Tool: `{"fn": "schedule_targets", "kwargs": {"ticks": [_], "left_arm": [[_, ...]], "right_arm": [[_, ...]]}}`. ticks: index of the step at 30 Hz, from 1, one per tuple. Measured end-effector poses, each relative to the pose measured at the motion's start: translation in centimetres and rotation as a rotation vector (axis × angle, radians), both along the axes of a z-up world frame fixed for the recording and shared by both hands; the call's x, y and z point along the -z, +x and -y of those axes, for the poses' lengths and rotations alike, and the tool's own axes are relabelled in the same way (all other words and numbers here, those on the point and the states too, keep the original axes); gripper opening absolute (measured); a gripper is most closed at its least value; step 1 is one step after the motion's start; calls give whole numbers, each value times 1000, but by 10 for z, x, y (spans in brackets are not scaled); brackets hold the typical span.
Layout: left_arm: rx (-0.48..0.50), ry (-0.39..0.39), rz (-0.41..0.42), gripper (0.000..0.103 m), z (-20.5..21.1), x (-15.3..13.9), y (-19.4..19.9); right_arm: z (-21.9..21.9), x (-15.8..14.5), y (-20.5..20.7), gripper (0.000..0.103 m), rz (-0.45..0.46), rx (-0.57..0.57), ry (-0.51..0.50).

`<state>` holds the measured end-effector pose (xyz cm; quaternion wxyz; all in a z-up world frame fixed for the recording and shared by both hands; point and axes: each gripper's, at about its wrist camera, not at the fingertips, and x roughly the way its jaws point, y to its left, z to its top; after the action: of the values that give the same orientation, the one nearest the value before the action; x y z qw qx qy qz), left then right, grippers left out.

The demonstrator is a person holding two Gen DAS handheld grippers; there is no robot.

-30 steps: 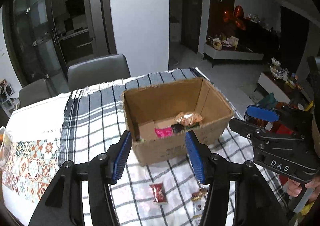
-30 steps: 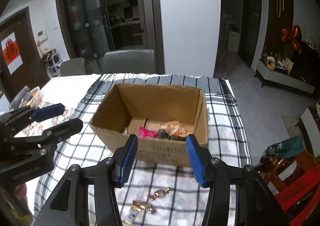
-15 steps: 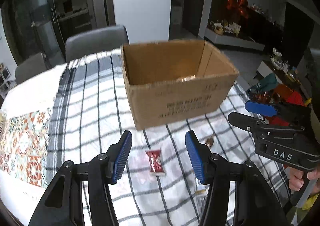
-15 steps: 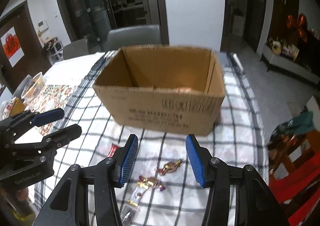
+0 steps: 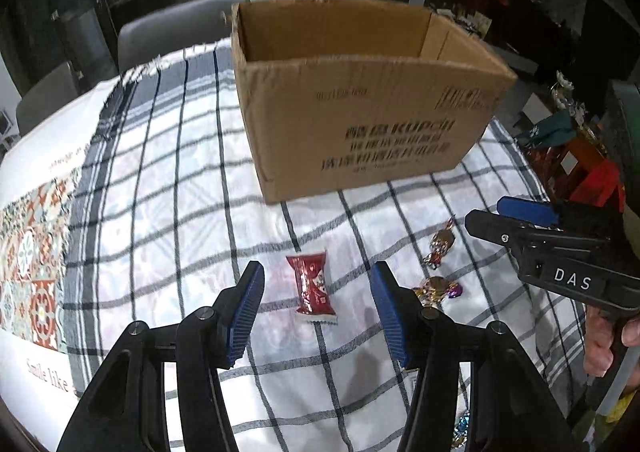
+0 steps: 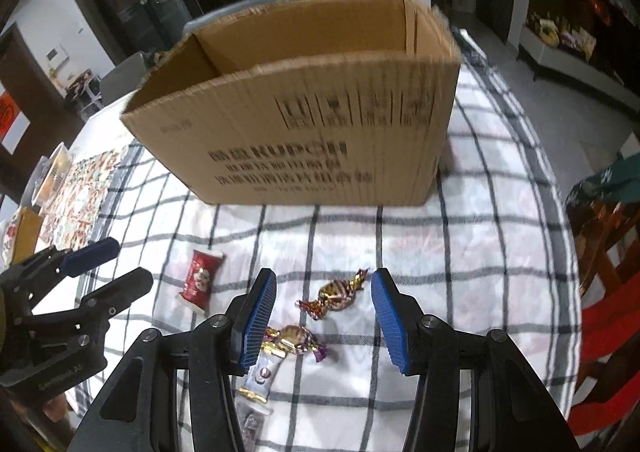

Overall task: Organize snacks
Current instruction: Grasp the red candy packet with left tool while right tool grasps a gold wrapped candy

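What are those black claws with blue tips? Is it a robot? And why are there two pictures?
No robot: a person holds one gripper in each hand, and a camera on each looks along its fingers. One picture is from the left gripper, the other from the right gripper. Each also sees the other at its edge. On the checked cloth stands a cardboard box. In front of it lie a red packet and gold-wrapped candies. Both grippers are open and hold nothing. The left points at the packet, the right at the candies.
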<state>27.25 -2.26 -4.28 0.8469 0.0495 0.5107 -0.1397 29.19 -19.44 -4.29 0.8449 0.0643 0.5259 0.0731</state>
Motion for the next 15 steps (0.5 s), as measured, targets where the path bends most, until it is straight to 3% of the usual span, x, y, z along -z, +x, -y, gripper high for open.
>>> {"fn": "schedule_targets", "kwargs": {"ticks": [13,15], "left_arm": [[-13,-34,-119,48,-3,38,13],[-17,-41,-132,47,-2,42,14]], "right_arm": [[-2,38,12,46,-100,33,47],[-1,40,12,41,-109,40,55]]}}
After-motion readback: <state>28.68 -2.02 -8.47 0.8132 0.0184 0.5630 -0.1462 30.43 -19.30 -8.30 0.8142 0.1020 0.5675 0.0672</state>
